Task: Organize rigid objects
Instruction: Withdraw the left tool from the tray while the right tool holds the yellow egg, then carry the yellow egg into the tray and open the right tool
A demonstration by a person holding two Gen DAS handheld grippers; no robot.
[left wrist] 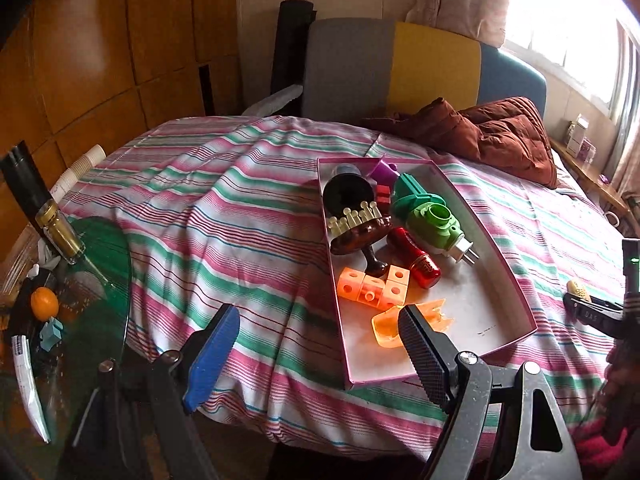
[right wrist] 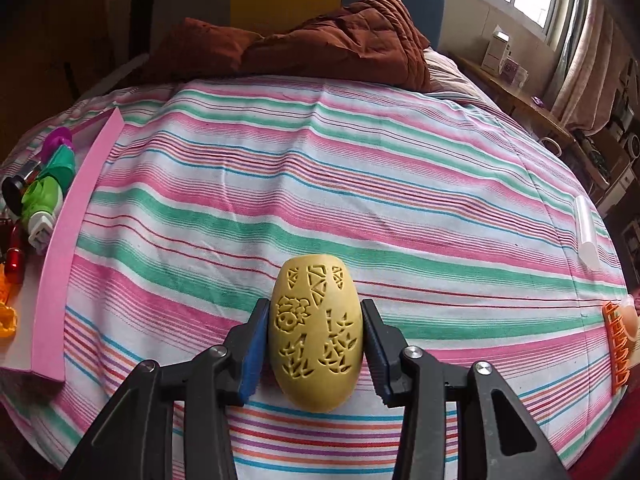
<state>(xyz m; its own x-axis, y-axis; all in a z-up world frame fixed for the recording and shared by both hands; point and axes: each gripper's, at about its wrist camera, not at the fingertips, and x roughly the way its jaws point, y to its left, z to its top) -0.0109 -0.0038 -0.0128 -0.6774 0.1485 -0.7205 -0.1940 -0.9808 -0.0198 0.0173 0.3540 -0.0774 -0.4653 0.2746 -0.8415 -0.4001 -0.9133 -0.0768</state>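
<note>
Over the bed's (right wrist: 360,184) middle, the right tool (right wrist: 316,344) is holding a yellow egg (right wrist: 316,336) for the pink box (left wrist: 516,280), while the left tool (left wrist: 316,344) is waiting wide open.

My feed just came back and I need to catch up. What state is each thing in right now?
Left gripper: open, empty, near the box's front corner.
Right gripper: shut on the yellow egg, held above the bedspread.
Pink box: open, partly filled, right side bare.
Green plug: lying in the box.
Orange cubes: joined, in the box.
Clear tube: lying loose on the bedspread.
</note>
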